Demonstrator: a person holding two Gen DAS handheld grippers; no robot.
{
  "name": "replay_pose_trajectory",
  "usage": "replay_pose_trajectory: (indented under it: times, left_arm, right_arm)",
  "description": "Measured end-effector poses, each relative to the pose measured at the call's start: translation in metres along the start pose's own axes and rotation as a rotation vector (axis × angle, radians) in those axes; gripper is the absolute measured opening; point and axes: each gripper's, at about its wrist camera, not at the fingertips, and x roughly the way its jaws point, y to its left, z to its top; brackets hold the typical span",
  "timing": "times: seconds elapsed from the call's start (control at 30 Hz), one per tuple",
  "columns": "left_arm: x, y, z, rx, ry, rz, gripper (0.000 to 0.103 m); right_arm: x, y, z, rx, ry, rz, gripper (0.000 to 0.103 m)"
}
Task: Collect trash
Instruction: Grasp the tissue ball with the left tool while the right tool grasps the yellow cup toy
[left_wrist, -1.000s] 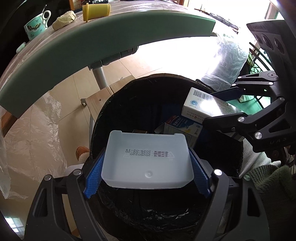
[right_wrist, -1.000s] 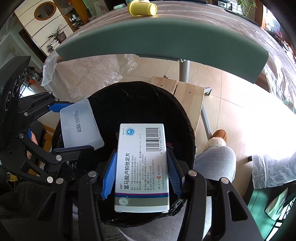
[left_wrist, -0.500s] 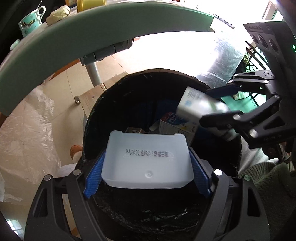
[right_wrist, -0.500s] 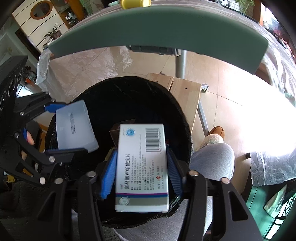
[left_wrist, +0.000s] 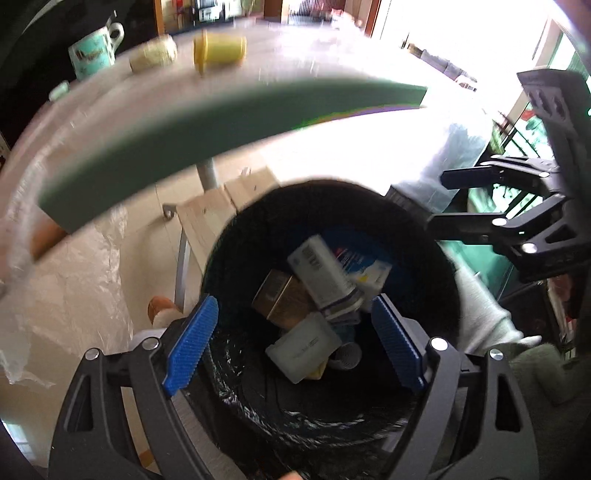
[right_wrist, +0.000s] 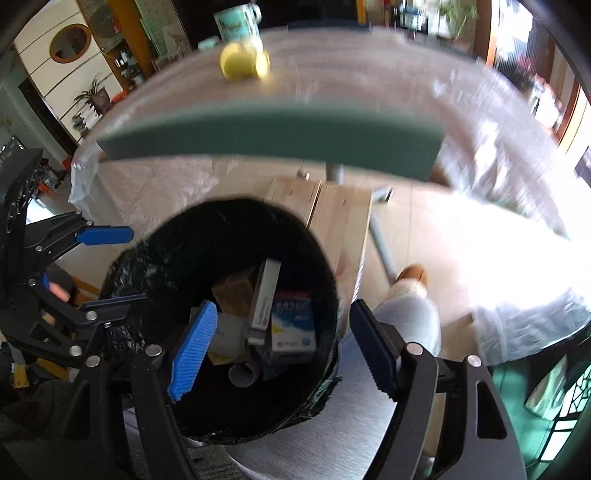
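- Below us, a round bin (left_wrist: 436, 258) lined with a black bag sits on a pale tiled floor (right_wrist: 443, 236), and both of our grippers hang above its mouth.
- Our left gripper (left_wrist: 295, 343) has just been widening its jaws; the blue pads stand apart with nothing between them.
- Our right gripper (right_wrist: 280, 347) has also just been opening, and its jaws are likewise spread and empty.
- Inside the bin lies the trash: a translucent white plastic tray (left_wrist: 303, 349), a white medicine box with a barcode (left_wrist: 325, 277), a blue and white carton (right_wrist: 293, 325) and a brown box (left_wrist: 282, 297), all heaped together and touching.
- Beyond the bin runs the green edge of a table (right_wrist: 269, 136), its top covered with clear plastic sheeting.
- On that tabletop we see a yellow cup lying on its side (left_wrist: 219, 51), a teal patterned mug (left_wrist: 94, 51) and a pale crumpled lump (left_wrist: 153, 57) between them.
- A grey table leg (right_wrist: 382, 247) and a light wooden panel (right_wrist: 332, 214) stand behind the bin.
- A person's grey trouser leg (right_wrist: 406, 321) and a tan slipper (right_wrist: 412, 275) show just beside the bin.
- Farther off, the room holds shelving, a potted plant (right_wrist: 94, 94) and bright windows.
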Motion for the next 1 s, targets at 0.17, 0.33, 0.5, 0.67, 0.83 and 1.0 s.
replay_pose_trajectory:
  times: [0.17, 0.33, 0.5, 0.67, 0.83, 1.0]
  left_arm:
    - [-0.073, 0.018, 0.029, -0.050, -0.211, 0.033, 0.089]
    - [-0.094, 0.069, 0.084, -0.133, -0.314, 0.141, 0.101]
    - [-0.052, 0.100, 0.144, -0.096, -0.258, 0.238, 0.101]
    - [-0.014, 0.129, 0.183, -0.102, -0.199, 0.239, 0.101]
    - [0.017, 0.147, 0.203, -0.110, -0.158, 0.197, 0.101]
    - [0.043, 0.150, 0.216, -0.093, -0.120, 0.186, 0.096]
  right_arm:
    - [-0.032, 0.009, 0.024, 0.014, -0.163, -0.031, 0.089]
    - [-0.019, 0.030, 0.070, 0.007, -0.256, -0.052, 0.094]
    - [0.017, 0.041, 0.127, 0.049, -0.258, -0.073, 0.094]
    - [0.043, 0.040, 0.159, 0.118, -0.236, -0.062, 0.093]
    - [0.064, 0.034, 0.171, 0.212, -0.189, -0.021, 0.081]
    - [0.076, 0.034, 0.173, 0.234, -0.172, -0.013, 0.075]
